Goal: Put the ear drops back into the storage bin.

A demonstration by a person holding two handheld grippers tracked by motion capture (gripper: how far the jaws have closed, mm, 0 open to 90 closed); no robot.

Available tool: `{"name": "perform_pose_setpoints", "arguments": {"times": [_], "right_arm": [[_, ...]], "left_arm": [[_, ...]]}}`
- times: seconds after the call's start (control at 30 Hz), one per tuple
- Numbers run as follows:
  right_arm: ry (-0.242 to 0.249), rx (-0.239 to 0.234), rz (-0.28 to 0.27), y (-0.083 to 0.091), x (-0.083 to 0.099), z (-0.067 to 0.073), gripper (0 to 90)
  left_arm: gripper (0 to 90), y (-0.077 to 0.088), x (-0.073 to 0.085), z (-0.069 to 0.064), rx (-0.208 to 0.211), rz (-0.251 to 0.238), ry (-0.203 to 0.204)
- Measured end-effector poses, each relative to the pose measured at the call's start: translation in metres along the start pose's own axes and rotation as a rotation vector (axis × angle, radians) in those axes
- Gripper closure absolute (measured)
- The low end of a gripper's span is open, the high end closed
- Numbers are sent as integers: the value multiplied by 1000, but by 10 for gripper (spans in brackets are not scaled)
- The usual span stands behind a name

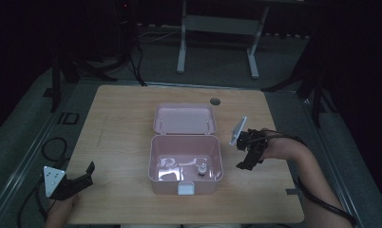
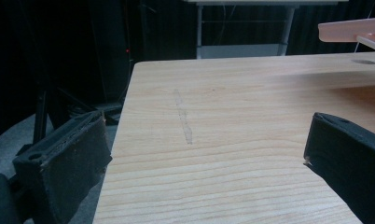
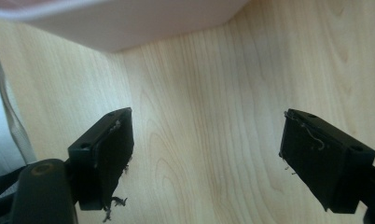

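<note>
The high view is coming through dim and underexposed: the floor and room beyond the table (image 1: 132,109) are sinking into near black, while the tabletop is catching soft light from above. Pale glare is pooling on the glossy floor of the pink box (image 1: 186,164). The two gripper views are reading brighter, with crisp wood grain. There the near black jaws are blurring slightly, and the box's edge (image 3: 120,23) is sitting close, washed out and out of focus.

left gripper (image 1: 80,179): fingers spread, nothing between | right gripper (image 1: 248,159): fingers spread, angled down
</note>
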State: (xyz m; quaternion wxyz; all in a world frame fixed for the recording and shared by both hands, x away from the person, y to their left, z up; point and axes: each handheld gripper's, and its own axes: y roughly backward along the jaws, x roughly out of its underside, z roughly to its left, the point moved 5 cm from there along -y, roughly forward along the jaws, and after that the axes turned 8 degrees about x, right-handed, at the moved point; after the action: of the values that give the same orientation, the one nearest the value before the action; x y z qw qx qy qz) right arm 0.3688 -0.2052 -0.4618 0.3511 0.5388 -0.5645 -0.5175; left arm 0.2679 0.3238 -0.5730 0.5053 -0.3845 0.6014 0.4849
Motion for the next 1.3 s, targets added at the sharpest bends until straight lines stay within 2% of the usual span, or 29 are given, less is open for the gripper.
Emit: {"name": "perform_pose_setpoints", "arguments": {"times": [0.13,0.33,0.5,0.67,0.9,1.0,1.1,1.3], "right_arm": [[-12,-13,-2,-9,7,0,172],[-63,-27,-15,-31,23,3,174],[-112,-37,-51,-44,35,6,175],[-140,-42,-73,-53,45,8,175],[-206,-21,-190,-60,54,10,175],[-233,-22,-209,-66,59,12,176],[-250,-22,-204,-72,64,14,175],[-320,-10,-268,-79,75,16,175]], "left_arm": [[4,0,0,0,0,-1,1],[4,0,0,0,0,-2,-1],[4,0,0,0,-2,-2,-2],[4,0,0,0,-3,-1,-3],[4,0,0,0,-3,-1,-3],[4,0,0,0,-2,0,-5],[4,0,0,0,-3,-2,-5],[4,0,0,0,-3,-1,-5]]}}
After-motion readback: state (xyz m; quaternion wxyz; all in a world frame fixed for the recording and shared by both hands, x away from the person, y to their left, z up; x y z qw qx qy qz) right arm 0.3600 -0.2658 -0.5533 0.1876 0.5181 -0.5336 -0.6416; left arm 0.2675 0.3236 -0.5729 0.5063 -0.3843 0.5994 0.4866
